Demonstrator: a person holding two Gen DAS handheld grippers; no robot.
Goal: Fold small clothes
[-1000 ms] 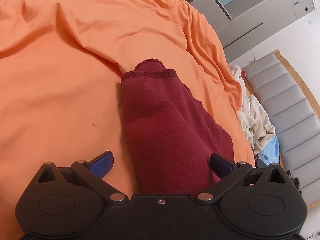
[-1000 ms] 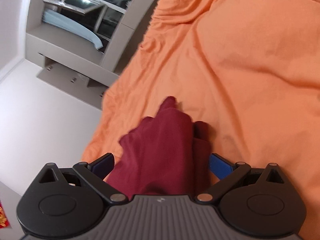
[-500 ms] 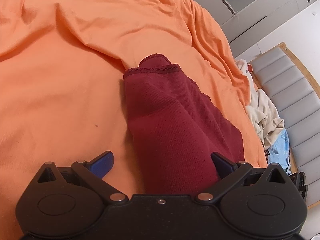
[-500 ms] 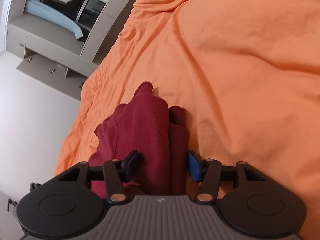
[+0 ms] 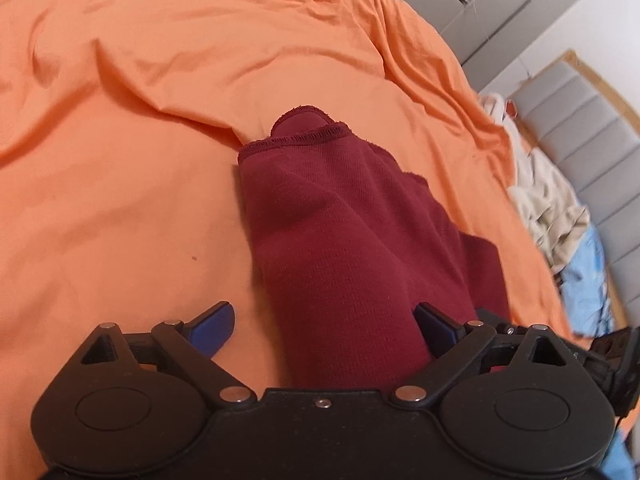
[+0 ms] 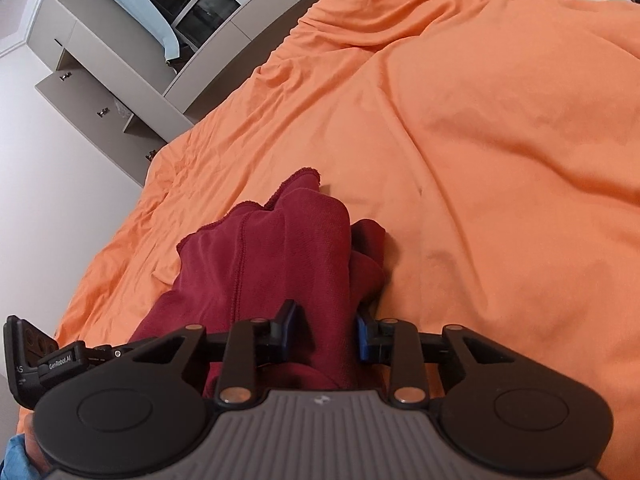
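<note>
Both my grippers straddle the maroon garment [image 5: 340, 248] lengthwise on the orange bed [image 5: 120, 200]: right gripper [image 6: 326, 330] jaws just closing, clenched on its fold; left gripper [image 5: 324, 322] jaws released, garment slack between.

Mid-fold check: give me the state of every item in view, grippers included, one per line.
Maroon garment: bunched lengthwise on the bed, not folded flat.
Right gripper: jaws just closed, pads pinching the garment's near end.
Left gripper: open, jaws astride the garment, left pad clear.
Orange sheet: spread, wrinkled.
Clothes pile: heaped, unfolded.
</note>
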